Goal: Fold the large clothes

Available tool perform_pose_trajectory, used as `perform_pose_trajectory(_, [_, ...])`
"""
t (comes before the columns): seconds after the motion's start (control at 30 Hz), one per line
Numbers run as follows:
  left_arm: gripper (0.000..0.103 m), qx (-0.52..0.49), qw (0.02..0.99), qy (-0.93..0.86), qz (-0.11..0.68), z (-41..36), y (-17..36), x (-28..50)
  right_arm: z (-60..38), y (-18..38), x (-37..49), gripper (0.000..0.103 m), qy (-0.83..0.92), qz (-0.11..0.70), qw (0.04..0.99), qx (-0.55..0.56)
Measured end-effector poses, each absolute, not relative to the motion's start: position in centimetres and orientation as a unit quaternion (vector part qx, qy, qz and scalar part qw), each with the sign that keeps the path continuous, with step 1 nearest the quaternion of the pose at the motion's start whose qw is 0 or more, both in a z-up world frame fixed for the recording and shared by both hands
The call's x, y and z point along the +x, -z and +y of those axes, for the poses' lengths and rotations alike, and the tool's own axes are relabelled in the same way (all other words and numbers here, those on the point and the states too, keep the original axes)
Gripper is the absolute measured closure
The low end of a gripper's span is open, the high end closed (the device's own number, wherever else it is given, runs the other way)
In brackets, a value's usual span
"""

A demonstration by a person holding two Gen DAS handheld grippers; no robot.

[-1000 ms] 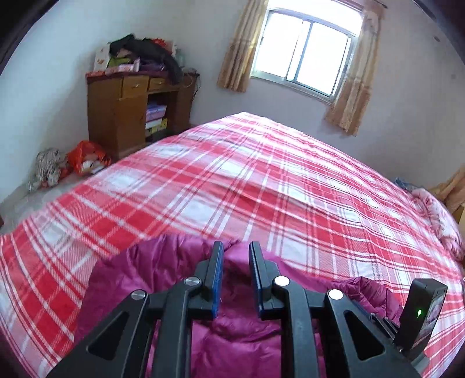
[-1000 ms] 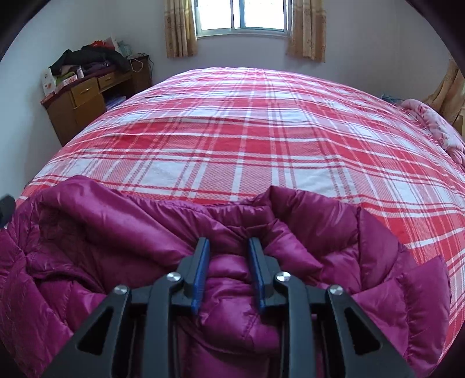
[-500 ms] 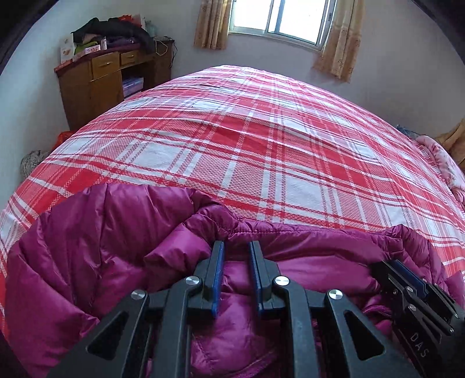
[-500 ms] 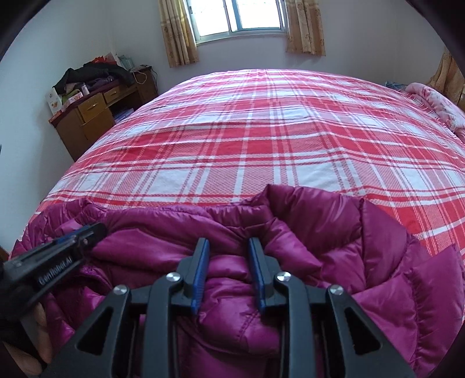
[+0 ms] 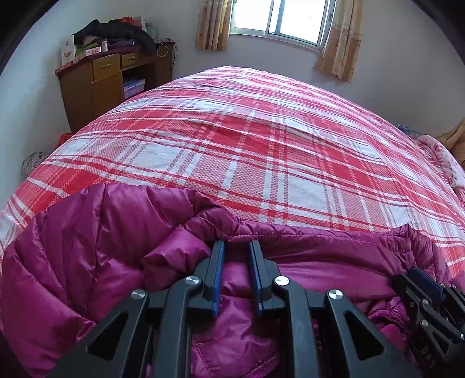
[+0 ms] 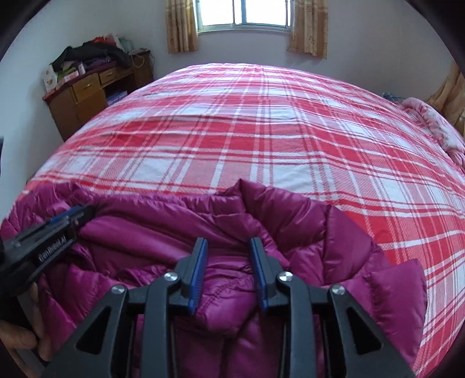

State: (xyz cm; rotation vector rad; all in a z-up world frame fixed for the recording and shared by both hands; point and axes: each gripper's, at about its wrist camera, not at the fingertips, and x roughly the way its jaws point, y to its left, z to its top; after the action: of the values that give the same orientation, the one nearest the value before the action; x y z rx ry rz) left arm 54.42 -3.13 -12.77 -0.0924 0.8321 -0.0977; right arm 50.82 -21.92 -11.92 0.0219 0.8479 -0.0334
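Magenta down jacket (image 6: 290, 232) lies bunched on the bed (image 6: 261, 130), both grippers' fingers clamped on its edge; spreading it flat likely comes next.

Materials, bed scene
Jacket (image 6: 180, 221): glossy quilted cloth. Bedsheet (image 5: 261, 151): matt woven plaid. Fingers (image 5: 217, 270): matt black plastic.

A home bedroom: a wide bed (image 6: 261, 139) under a red-and-white plaid sheet fills the room. Beyond its far edge, a window (image 6: 241, 13) with tan curtains (image 6: 308, 27) sits in a plain white wall. A wooden desk (image 6: 87, 99) piled with clothes and boxes occupies the far-left corner.
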Motion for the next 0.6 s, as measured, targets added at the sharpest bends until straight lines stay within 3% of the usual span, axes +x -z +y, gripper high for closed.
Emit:
perform_pose_trajectory(0.43, [0.085, -0.019, 0.915, 0.034, 0.402, -4.1, 12.7, 54.3, -21.2, 12.4, 51.0, 0.071, 0.037, 0.393, 0.919, -0.018])
perform_pose_trajectory(0.6, [0.085, -0.013, 0.915, 0.031, 0.401, -4.3, 12.7, 54.3, -22.4, 12.5, 51.3, 0.071, 0.018, 0.396, 0.918, 0.024])
